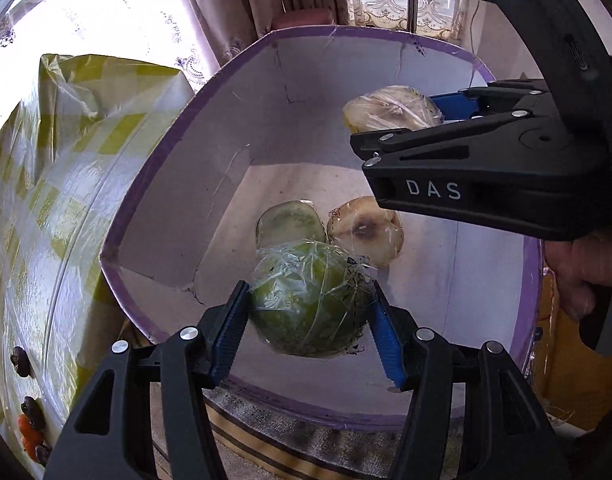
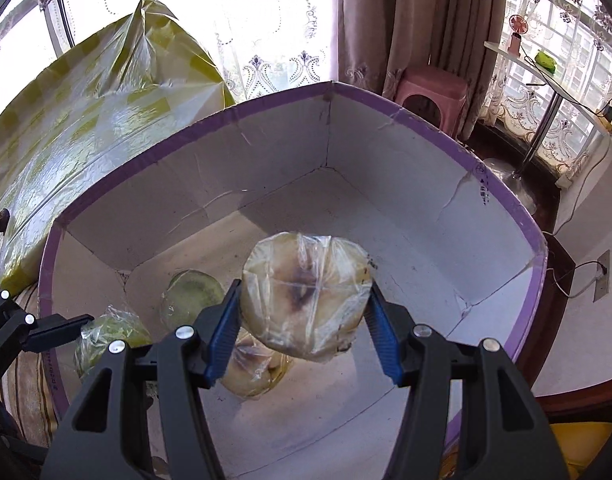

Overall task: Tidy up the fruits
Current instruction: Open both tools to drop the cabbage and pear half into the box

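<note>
Left tongs (image 1: 309, 320) pinching a round green fruit in crinkly cling film (image 1: 306, 304), right tongs (image 2: 302, 316) clamping a pale yellow plastic-wrapped fruit (image 2: 306, 296), both over the purple-rimmed white cardboard box (image 2: 385, 184).

Over on the left, a yellow-checked plastic cover (image 2: 106, 120) gleams in the window light. Lace curtains (image 2: 266, 40) hang behind, with a pink stool (image 2: 431, 94) by the brown drapes (image 2: 405, 20). A small fan (image 2: 517, 32) stands on the glass shelf (image 2: 545, 76).
</note>
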The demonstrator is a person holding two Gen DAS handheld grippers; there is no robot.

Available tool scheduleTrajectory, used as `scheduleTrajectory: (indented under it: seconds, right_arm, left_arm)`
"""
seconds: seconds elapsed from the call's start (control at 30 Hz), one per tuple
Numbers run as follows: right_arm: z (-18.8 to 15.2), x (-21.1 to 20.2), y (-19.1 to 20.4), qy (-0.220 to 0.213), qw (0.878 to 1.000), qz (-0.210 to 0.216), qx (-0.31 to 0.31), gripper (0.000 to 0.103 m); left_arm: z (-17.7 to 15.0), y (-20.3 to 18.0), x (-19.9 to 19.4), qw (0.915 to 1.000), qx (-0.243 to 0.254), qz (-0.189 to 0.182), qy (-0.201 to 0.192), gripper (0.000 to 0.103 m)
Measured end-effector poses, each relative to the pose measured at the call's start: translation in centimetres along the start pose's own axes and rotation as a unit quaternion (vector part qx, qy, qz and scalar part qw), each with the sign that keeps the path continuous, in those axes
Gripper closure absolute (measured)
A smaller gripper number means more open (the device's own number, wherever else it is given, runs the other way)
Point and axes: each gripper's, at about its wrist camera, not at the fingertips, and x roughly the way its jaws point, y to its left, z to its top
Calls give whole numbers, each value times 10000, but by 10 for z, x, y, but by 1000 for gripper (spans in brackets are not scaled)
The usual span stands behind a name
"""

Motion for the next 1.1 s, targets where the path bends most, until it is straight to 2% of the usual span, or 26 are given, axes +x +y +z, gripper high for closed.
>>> scheduleTrajectory:
  seconds: [0.2,0.33,0.6,0.67,0.7,0.73,0.83,1.1]
  right_arm:
    - [-2,6,1,-9,9992,-287,-270,44]
    - [-1,10,0,24,9988,-379,-312,44]
    - [0,12,-1,48,9983,-492,-303,43]
    - [0,13,-1,53,9984,-483,-299,43]
    - [0,13,-1,52,9984,-475,-291,42]
    - [0,12,-1,44,9984,-477,-284,37]
    - [1,6,0,-103,9986,-448,-277,21]
    - [1,3,-3,-136,9991,-359,-199,20]
  left_arm:
    - [0,-3,11,9979,156,-548,296,46]
    - [1,-6,12,9970,257,-638,346,49]
    - [-2,-7,11,9972,199,-661,281,47]
    - [-2,-6,10,9975,167,-643,258,44]
    - [-2,-5,11,9976,117,-636,262,38]
    - [-2,-3,11,9973,50,-683,252,37]
    - [-4,-1,6,9953,11,-967,100,23]
    - [-8,-4,-10,9961,-11,-863,-191,21]
